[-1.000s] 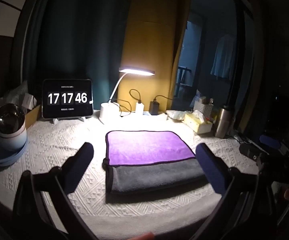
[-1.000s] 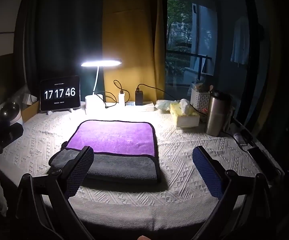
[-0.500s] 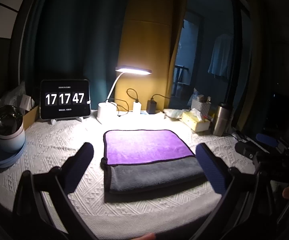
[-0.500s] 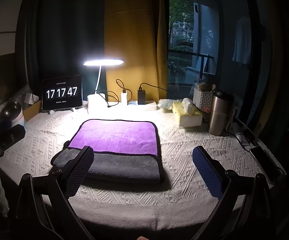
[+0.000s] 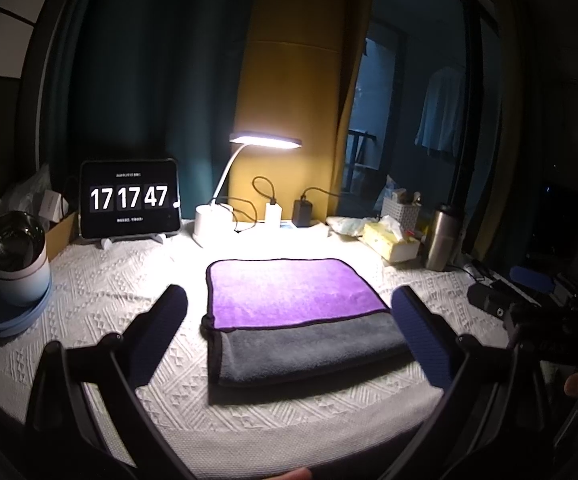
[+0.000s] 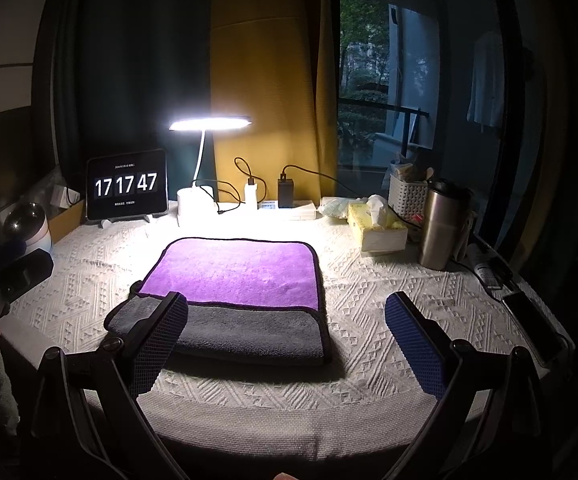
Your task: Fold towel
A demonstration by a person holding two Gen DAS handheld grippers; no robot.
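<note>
A folded towel (image 5: 289,312) lies flat on the white tablecloth, purple layer on top at the back, grey layer showing along the front. It also shows in the right wrist view (image 6: 237,292). My left gripper (image 5: 289,316) is open and empty, held back from the table's front edge with its blue-padded fingers framing the towel. My right gripper (image 6: 285,320) is open and empty, also back near the front edge; its left finger overlaps the towel's front left corner in the view. The right gripper's body shows at the right of the left wrist view (image 5: 529,292).
A lit desk lamp (image 6: 209,124), a tablet clock (image 6: 127,184), chargers and a power strip (image 6: 289,204) stand at the back. A tissue box (image 6: 377,228), steel tumbler (image 6: 439,224) and basket stand right. A phone (image 6: 533,324) lies at the right edge. A round white device (image 5: 15,256) sits left.
Both grippers have drawn back and risen slightly from the towel, staying open. The towel has not moved. The clock went from 17:17:46 to 17:17:47.
</note>
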